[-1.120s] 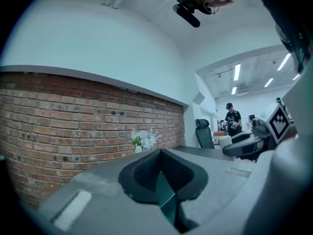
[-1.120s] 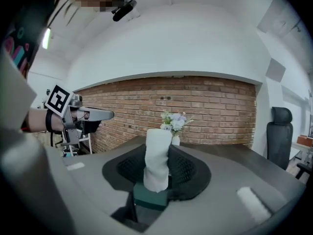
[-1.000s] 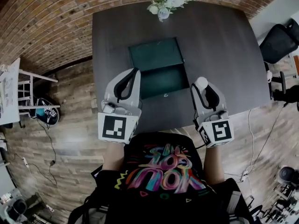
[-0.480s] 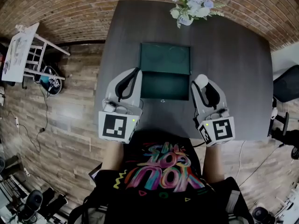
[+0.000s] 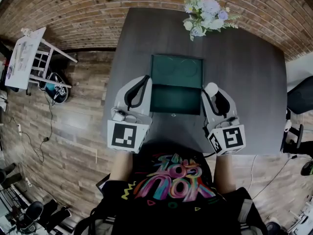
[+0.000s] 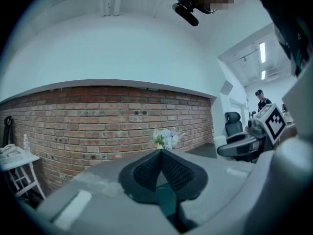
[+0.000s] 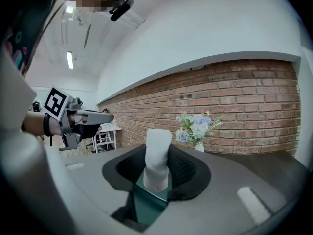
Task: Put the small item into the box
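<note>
If I let go now, the small white soft-looking cylinder (image 5: 211, 88) would likely land on the dark grey table (image 5: 244, 82), because it is not yet over the open dark green box (image 5: 176, 101). A loose pinch could also let it slip. My right gripper (image 7: 159, 153) is clamped on it, upright, just beside the box's right edge. My left gripper (image 5: 143, 80), jaws together and empty, sits by the left edge.

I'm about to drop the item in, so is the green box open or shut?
Open: the dark green box shows its inside, its lid lying flat behind it.
</note>
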{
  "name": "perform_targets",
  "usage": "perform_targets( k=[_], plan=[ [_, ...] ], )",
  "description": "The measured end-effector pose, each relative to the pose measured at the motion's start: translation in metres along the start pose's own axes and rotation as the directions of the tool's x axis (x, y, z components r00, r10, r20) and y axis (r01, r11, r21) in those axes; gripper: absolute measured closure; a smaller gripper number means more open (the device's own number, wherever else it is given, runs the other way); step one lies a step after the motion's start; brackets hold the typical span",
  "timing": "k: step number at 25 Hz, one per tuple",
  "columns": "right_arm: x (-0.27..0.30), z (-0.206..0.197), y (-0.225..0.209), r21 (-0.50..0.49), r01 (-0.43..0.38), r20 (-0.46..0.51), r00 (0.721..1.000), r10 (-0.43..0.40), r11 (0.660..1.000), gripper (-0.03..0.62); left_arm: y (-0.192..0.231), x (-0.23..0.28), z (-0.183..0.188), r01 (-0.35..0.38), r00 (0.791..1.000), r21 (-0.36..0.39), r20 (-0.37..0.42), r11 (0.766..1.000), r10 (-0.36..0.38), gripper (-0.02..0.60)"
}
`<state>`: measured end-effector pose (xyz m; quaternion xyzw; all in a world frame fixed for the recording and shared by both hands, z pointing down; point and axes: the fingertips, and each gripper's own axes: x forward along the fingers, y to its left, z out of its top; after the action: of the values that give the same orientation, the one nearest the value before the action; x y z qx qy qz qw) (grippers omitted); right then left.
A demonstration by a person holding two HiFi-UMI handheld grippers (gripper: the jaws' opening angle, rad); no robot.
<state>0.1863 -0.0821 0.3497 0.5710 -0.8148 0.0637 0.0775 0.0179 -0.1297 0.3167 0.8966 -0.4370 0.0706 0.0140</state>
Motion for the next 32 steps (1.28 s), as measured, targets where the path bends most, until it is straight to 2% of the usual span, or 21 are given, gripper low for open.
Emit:
perform_targets(
  k=[9,20,32],
  plan=[
    [0.01,0.005,-0.006,-0.011,0.024,-0.01,1.0,-0.024,1.0,0.459,0.0,0.016,-0.006,0.055,0.998,-0.017,-0.009,0.998,-0.055,0.58],
    [0.017,-0.006,0.001,-0.022,0.013,-0.048,0.999,-0.014,1.0,0.459,0.002,0.02,-0.013,0.07,0.997,-0.036,-0.01,0.997,-0.071,0.58],
    [0.037,-0.028,0.009,-0.089,-0.061,-0.134,0.99,0.048,0.994,0.457,0.006,0.023,-0.023,0.067,0.997,-0.051,-0.023,0.996,-0.069,0.58]
  ],
)
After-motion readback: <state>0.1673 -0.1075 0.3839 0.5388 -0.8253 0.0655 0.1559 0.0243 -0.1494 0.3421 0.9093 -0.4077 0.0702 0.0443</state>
